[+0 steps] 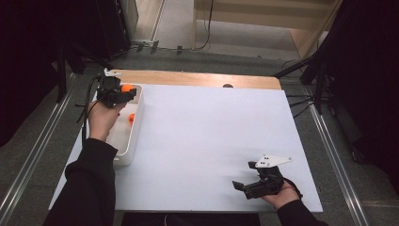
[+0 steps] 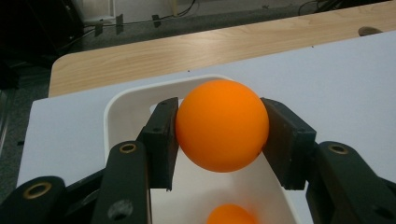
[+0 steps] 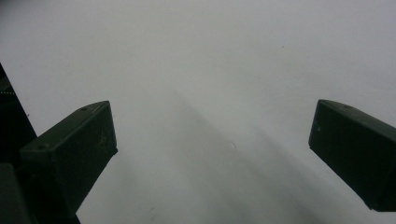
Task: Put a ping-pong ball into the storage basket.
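Left gripper view has the left gripper [image 2: 219,140] clamping an orange ball [image 2: 222,125] between its jaws, above the white tray [image 2: 122,100]; release low. Right gripper [image 3: 212,154] gapes empty.

left gripper [image 1: 123,94] clamps an orange ball [image 1: 127,88] over white bin [image 1: 133,141] at table's [image 1: 202,141] left edge | second ball [image 1: 131,117] inside bin | right gripper [image 1: 243,186] near front-right corner, jaws apart
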